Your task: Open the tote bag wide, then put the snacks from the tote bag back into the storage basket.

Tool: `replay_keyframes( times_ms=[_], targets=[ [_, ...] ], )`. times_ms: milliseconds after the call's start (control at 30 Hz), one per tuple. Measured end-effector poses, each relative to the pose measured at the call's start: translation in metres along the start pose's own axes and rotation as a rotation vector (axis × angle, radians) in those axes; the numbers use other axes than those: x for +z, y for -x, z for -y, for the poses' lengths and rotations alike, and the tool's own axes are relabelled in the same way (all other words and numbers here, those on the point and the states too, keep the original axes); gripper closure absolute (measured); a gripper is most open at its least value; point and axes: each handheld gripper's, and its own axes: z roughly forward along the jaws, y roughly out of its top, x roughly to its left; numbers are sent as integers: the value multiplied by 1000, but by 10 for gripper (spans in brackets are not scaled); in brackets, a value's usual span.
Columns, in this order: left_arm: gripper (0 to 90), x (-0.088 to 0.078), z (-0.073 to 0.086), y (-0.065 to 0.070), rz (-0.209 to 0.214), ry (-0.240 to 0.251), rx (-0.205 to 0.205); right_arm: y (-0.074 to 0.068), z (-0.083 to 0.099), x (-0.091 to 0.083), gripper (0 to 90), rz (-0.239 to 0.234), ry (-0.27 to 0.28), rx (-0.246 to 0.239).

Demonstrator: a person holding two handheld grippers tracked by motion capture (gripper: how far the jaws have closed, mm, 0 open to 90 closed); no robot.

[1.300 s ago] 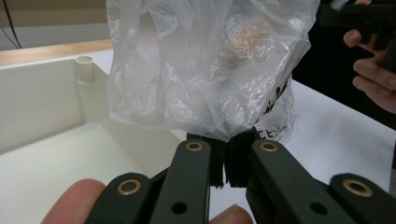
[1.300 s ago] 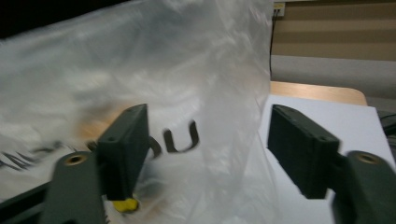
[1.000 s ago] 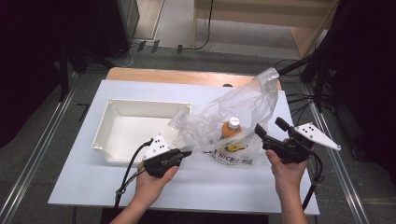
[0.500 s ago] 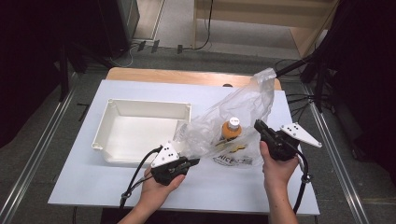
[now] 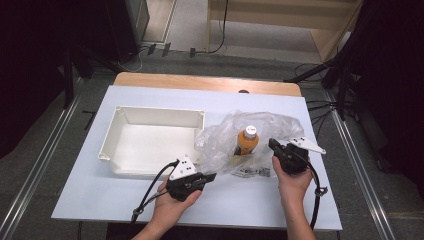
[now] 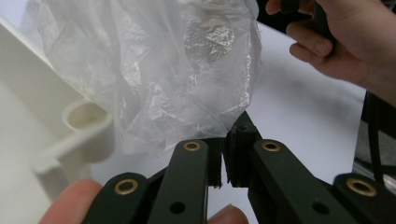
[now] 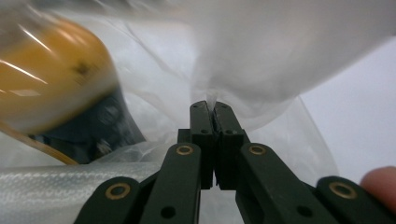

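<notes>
A crumpled clear plastic bag (image 5: pixel 225 142) lies on the white table, with an orange bottle (image 5: pixel 246 141) with a white cap standing inside it. My left gripper (image 5: pixel 212 176) is at the bag's near left corner. In the left gripper view its jaws are shut (image 6: pixel 225 144) with the bag's edge (image 6: pixel 154 79) caught at their tips. My right gripper (image 5: pixel 272 144) is at the bag's right side. Its jaws (image 7: pixel 214 112) are shut on a fold of the film, and the bottle (image 7: pixel 51 79) is blurred close on the left.
A shallow white tray (image 5: pixel 150 116) sits left of the bag, and its corner (image 6: pixel 86 121) is close to my left jaws. A printed packet (image 5: pixel 250 171) lies under the bag's near edge. A wooden strip (image 5: pixel 200 82) borders the far side. The other hand (image 6: pixel 336 46) shows beyond the bag.
The bag, held up tall a second ago, has sunk and spread low on the table. Both grippers came down with it, and the right one moved in toward the bottle.
</notes>
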Motion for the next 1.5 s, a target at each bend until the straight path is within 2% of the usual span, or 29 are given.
replay_keyframes(
  times_ms=[100, 133, 167, 200, 233, 267, 300, 367, 433, 500, 567, 600, 633, 667, 700, 767, 833, 867, 900, 933, 967, 1033, 1067, 1133, 1200, 1300, 1367, 1467, 1500],
  targets=[
    [898, 4, 5, 3, -4, -22, 6, 5, 6, 7, 875, 17, -28, 8],
    [900, 8, 9, 4, -21, -43, 10, 6, 8, 7, 857, 20, -31, 7],
    [900, 9, 11, 4, -23, -51, 3, 7, 9, 6, 814, 19, -22, 5],
    [900, 9, 12, 3, -29, -63, -6, 7, 10, 4, 712, 3, 0, 16],
    [900, 9, 12, 3, -29, -63, -6, 7, 10, 4, 712, 3, 0, 16],
    [900, 10, 14, 3, -36, -77, -15, 6, 10, 1, 578, -10, 35, 19],
    [900, 12, 17, 3, -42, -98, -17, 4, 8, -10, 408, -6, 120, 38],
    [900, 12, 17, 4, -40, -112, -15, 3, 1, -22, 314, -8, 189, 57],
    [900, 13, 18, 5, -39, -135, -17, 3, -9, -32, 288, -13, 246, 56],
    [900, 15, 19, 7, -39, -158, -19, 4, -19, -40, 317, -10, 277, 58],
    [900, 14, 20, 7, -37, -171, -14, 8, -24, -42, 431, -36, 290, 60],
    [900, 14, 20, 7, -37, -171, -14, 8, -24, -42, 431, -36, 290, 60],
    [900, 14, 20, 7, -35, -173, -12, 11, -25, -36, 646, -59, 252, 55],
    [900, 13, 20, 7, -33, -171, -6, 11, -23, -31, 727, -36, 213, 42],
    [900, 13, 20, 7, -33, -171, -6, 11, -23, -31, 727, -36, 213, 42],
    [865, 9, 20, 8, -9, -145, 20, 12, -13, -15, 900, 11, 119, 16],
    [771, 5, 19, 10, 14, -111, 31, 14, -7, -7, 900, 18, 76, 12],
    [703, 5, 19, 10, 14, -111, 31, 14, -7, -7, 900, 18, 76, 12],
    [645, 0, 16, 14, 16, -71, 31, 14, -2, -3, 900, 25, 50, 6],
    [615, 0, 16, 14, 16, -71, 31, 14, -2, -3, 900, 25, 50, 6],
    [564, -7, 11, 18, 28, -8, 28, 15, 1, 1, 900, 26, 30, 3],
    [464, -14, 5, 22, 14, 34, 41, 15, 4, 5, 900, 31, 8, 0],
    [428, -14, 5, 22, 14, 34, 41, 16, 6, 7, 900, 35, 3, -6],
    [332, -25, -3, 25, 1, 86, 35, 16, 8, 9, 900, 45, -14, -4],
    [249, -28, -5, 25, -6, 101, 32, 16, 9, 10, 900, 46, -22, -1],
    [151, -37, -15, 22, -51, 146, 16, 14, 12, 11, 900, 44, -24, -10],
    [135, -40, -20, 21, -74, 169, 20, 11, 13, 10, 899, 31, -20, -15],
    [134, -40, -26, 23, -64, 177, 25, 9, 13, 8, 894, 15, -12, -18],
    [140, -38, -28, 24, -64, 171, 27, 6, 13, 5, 883, -10, -1, -32]
  ],
)
